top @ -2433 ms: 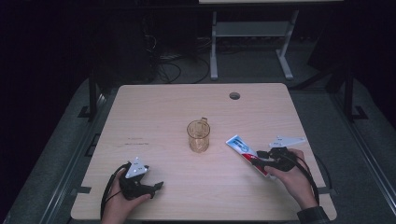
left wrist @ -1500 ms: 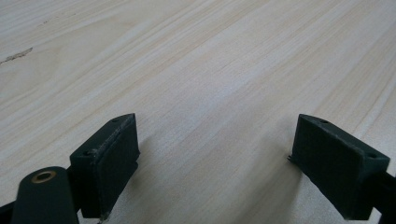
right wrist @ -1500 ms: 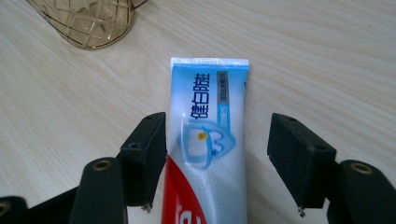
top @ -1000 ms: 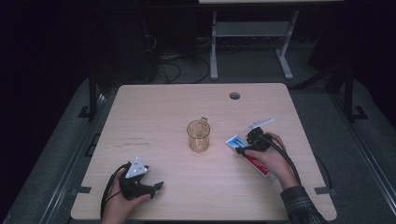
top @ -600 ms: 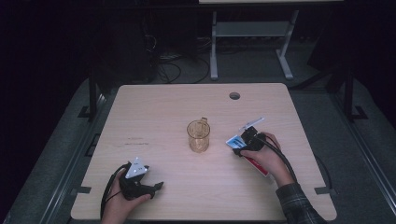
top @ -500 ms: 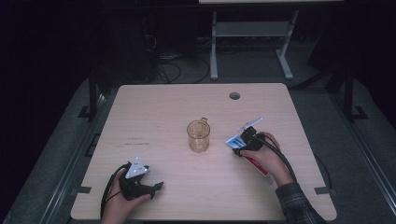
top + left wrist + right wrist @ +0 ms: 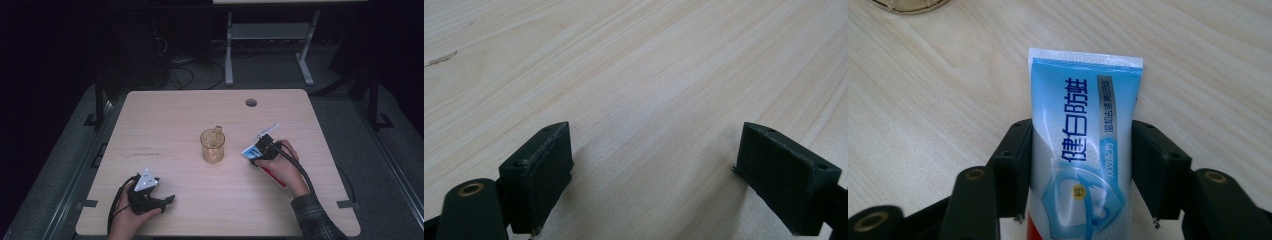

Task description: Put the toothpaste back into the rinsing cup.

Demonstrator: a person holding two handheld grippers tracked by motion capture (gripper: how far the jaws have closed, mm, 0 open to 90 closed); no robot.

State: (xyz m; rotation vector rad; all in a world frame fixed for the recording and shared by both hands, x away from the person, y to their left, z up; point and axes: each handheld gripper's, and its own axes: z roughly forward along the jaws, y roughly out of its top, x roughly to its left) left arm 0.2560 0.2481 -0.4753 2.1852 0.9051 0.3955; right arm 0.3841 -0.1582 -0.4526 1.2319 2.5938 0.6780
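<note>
Closing on the toothpaste tube (image 7: 1080,145), right tongs (image 7: 1080,170) hide its lower end; left tongs (image 7: 664,170) released.

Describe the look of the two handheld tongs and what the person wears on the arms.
Both tongs, left and right, are black with flat rectangular pads, brass-coloured pivot pins and trailing black cables. The left carries a grey three-cornered plate. A dark plaid sleeve covers the right forearm.

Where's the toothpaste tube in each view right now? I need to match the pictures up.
High view: the toothpaste tube lies right of centre on the table, partly under the right hand, right of the glass mug.
Left gripper view: bare tabletop between wide-apart jaws.
Right gripper view: centre, crimped end up, between the right gripper jaws, which have just been closing.
Shared landmark: the glass mug, its base at the right gripper view's top left.
</note>
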